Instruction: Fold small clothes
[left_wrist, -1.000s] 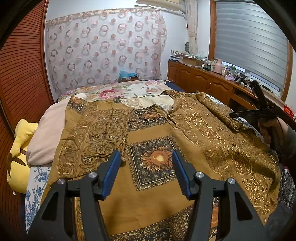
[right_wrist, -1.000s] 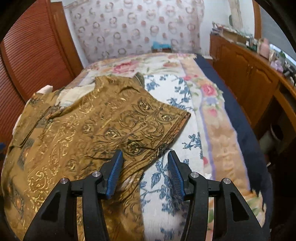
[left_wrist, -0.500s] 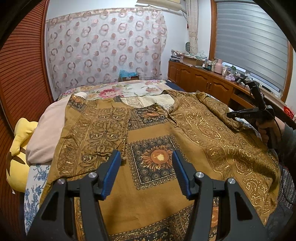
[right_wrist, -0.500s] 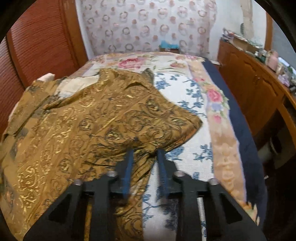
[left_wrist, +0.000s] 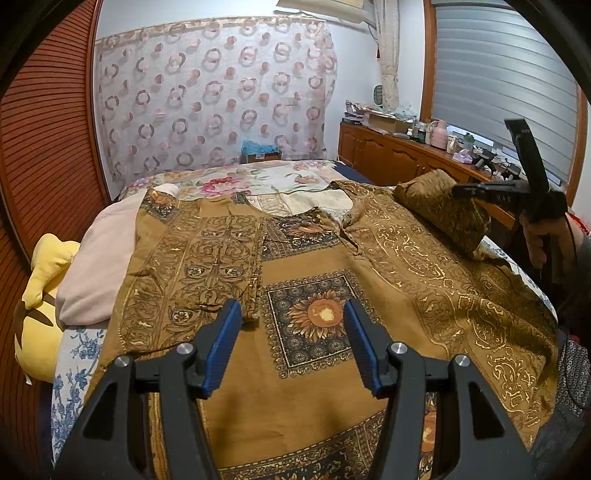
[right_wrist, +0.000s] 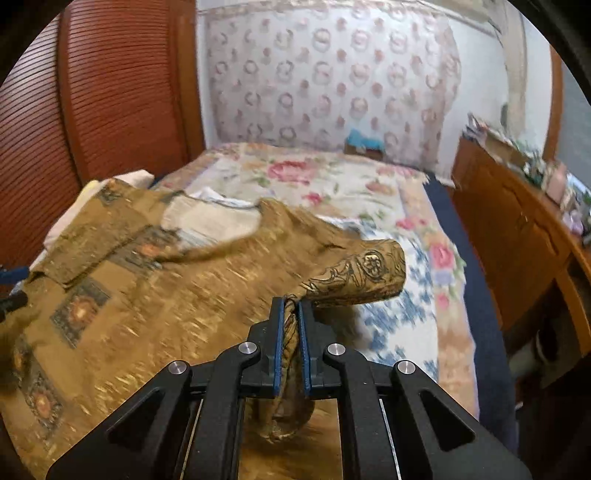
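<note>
One sleeve (right_wrist: 354, 275) is pinched at its hem in my right gripper (right_wrist: 291, 325); the soft, light shirt (left_wrist: 314, 280) drapes limply. My left gripper (left_wrist: 291, 343) hangs apart, empty.

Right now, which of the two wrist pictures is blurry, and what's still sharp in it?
Right wrist view: motion-smeared across the garment and bedspread; only the right gripper and the pinched sleeve stay crisp. Left wrist view: sharp throughout, with fisheye bending at the edges.
</note>
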